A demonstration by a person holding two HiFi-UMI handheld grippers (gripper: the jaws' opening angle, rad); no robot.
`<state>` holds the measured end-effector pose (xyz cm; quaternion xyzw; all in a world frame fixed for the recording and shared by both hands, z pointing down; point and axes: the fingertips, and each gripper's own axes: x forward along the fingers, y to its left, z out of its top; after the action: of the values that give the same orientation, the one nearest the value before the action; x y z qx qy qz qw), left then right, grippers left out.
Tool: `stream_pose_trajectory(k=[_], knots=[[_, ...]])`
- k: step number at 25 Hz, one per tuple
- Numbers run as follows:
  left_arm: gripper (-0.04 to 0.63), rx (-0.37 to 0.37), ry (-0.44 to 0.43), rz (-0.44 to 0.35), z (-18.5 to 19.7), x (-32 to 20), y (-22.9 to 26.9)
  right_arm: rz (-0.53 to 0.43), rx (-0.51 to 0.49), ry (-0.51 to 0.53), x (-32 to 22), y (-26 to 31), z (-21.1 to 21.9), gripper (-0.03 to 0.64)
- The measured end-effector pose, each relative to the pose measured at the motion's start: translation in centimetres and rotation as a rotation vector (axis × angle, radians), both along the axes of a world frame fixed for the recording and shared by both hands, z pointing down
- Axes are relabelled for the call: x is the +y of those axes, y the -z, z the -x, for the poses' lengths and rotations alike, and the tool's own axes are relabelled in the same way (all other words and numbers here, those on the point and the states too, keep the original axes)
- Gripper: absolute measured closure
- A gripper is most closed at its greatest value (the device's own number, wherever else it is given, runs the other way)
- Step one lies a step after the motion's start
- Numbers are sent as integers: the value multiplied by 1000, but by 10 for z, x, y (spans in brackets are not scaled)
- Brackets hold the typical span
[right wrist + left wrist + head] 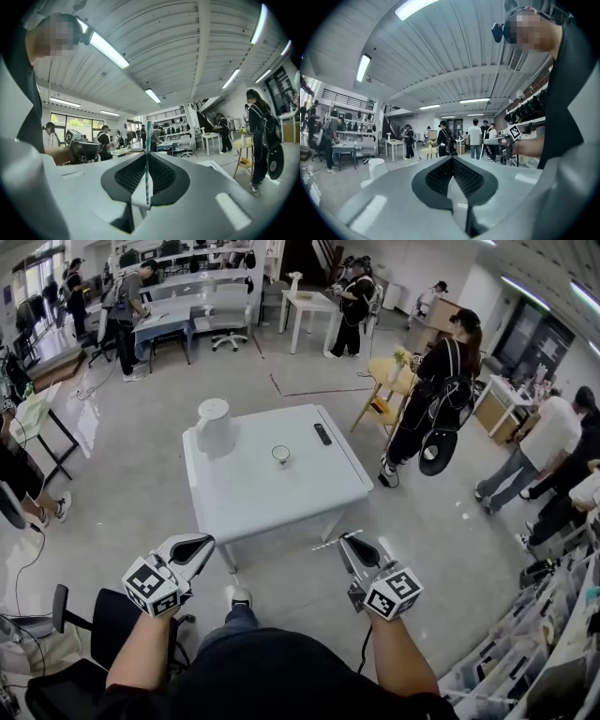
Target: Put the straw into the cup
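Nearest of all, two forearms are seen low in the head view, each carrying a tool over the floor, on the near side of the white desk. The left tool is shown with its jaws pressed together and nothing between them. The right tool is pinched on a thin green-and-white striped straw, which is gripped near its lower end and stands out beyond the jaw tips.

The cup, a small open one, is set near the middle of the desk, well apart from both tools. A white kettle stands to its left, and a black remote control lies to its right and a little farther off.

The step in hand is judged to be the carry: the straw is held but not yet brought to the cup. For the next move, the right tool has to be carried forward over the desk. The straw must then be tipped so that its free end points down, lined up over the cup's mouth and lowered in before the jaws are let apart.
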<state>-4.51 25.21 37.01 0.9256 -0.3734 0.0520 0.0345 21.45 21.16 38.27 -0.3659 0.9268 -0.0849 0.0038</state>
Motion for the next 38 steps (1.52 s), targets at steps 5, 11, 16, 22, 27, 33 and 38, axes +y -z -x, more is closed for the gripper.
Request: stream_pose_trajectory(k=[5,11,16,22,27,33,38], knots=[[595,-3,-4,21,2,-12,-11,2,11,-16,-10,-2,-2,566],[595,6,-19,46,9,-48,-15,26,11,-37,-39,-7,5,566],[595,14,-53,70,0,-70,-29,42,14,-47,-55,-12,9,566],[595,15,-93,96,4,-104,-37,58,11,-64,-83,-18,19,566],[595,17,-108,114,9,-130,-45,76,9,-81,-108,-25,24,565],[595,19,-110,140,31,-166,-57,87,15,-83,-142,-31,44,565],[595,26,-116,154,45,-191,-63,97,22,-88,-166,-37,60,565]])
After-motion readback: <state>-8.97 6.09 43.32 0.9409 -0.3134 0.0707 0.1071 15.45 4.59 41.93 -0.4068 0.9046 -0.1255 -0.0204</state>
